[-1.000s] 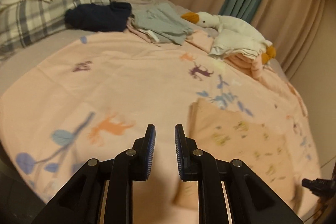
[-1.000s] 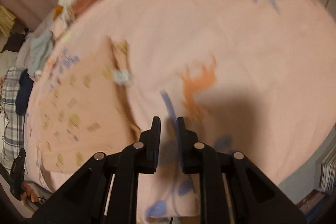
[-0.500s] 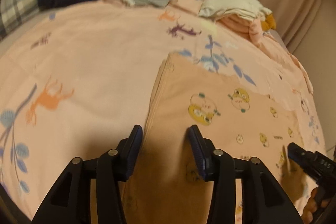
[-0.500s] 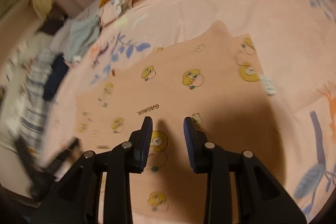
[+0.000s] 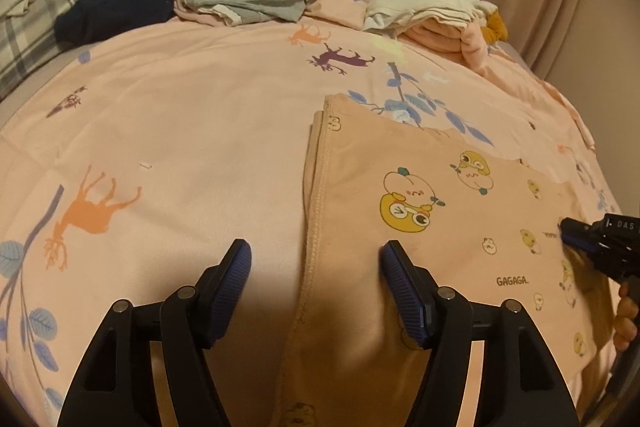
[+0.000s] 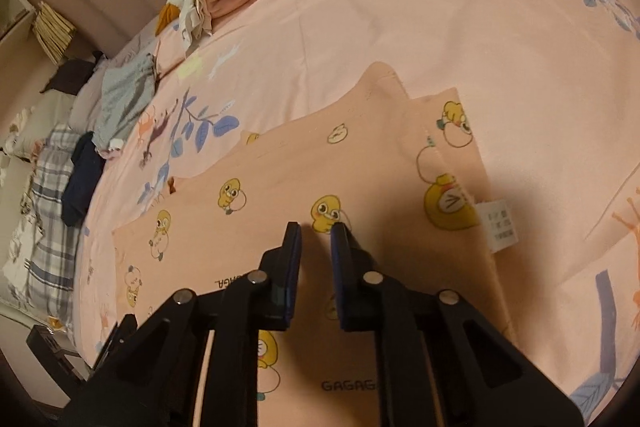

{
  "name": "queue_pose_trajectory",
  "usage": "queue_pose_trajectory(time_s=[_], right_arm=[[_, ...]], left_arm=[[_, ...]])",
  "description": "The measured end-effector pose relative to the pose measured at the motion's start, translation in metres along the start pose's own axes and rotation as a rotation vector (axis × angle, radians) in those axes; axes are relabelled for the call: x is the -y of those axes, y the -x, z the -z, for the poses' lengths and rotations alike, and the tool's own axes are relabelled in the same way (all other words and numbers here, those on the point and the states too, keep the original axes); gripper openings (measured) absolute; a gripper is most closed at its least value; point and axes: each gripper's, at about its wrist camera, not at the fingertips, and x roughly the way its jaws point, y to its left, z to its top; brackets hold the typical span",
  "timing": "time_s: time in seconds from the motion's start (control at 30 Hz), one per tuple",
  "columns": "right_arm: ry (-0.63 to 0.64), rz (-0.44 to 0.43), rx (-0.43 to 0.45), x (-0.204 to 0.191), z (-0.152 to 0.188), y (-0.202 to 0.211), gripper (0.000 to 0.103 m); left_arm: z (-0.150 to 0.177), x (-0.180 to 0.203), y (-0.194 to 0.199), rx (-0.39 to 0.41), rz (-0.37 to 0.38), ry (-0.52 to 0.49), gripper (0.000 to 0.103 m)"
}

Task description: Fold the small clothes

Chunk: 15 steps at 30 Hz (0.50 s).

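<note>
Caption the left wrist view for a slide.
Open left gripper straddles the hemmed edge of a peach cartoon-print garment spread on the pink animal-print bedsheet.

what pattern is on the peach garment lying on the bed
Yellow cartoon chicks and "GAGAGA" lettering on the peach garment; clearest in the left wrist view.

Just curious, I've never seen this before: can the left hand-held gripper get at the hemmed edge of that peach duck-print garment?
Probably yes. The left hand-held gripper is open, its fingers either side of the peach garment's hemmed edge, with nothing between.
</note>
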Motion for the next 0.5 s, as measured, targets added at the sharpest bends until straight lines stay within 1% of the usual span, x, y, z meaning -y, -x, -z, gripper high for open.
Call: queue_pose_trajectory(time_s=[0.07, 0.13, 0.17, 0.2, 0.3, 0.37, 0.43, 0.47, 0.5], right_arm=[[-0.047, -0.017, 0.014, 0.008, -0.001, 0.003, 0.011], [-0.096, -0.05, 0.034, 0.014, -0.002, 0.008, 0.015], [-0.105, -0.061, 0.046, 0.014, -0.002, 0.01, 0.016], [-0.099, -0.063, 0.061, 0.012, -0.002, 0.013, 0.02], [-0.007, -0.024, 0.118, -0.003, 0.0, 0.022, 0.02], [0.02, 0.015, 0.119, -0.006, 0.001, 0.022, 0.02], [-0.008, 0.09, 0.079, 0.002, -0.001, 0.015, 0.014], [-0.037, 0.092, 0.063, 0.009, -0.002, 0.011, 0.013], [-0.068, 0.066, 0.061, 0.015, -0.003, 0.011, 0.013]], left_arm=[[-0.001, 0.0, 0.001, -0.003, -0.002, -0.002, 0.067], [0.0, 0.002, 0.0, -0.003, -0.01, -0.001, 0.068], [0.0, 0.003, 0.0, -0.005, -0.018, -0.004, 0.068], [0.0, 0.004, 0.0, -0.007, -0.025, -0.005, 0.068], [-0.003, 0.002, -0.001, -0.026, -0.022, 0.018, 0.068], [-0.006, -0.003, -0.001, -0.04, 0.001, 0.052, 0.068], [-0.009, -0.011, 0.002, -0.052, 0.011, 0.098, 0.068], [-0.01, -0.016, 0.004, -0.054, 0.002, 0.118, 0.068], [-0.011, -0.02, 0.006, -0.053, -0.003, 0.133, 0.068]])
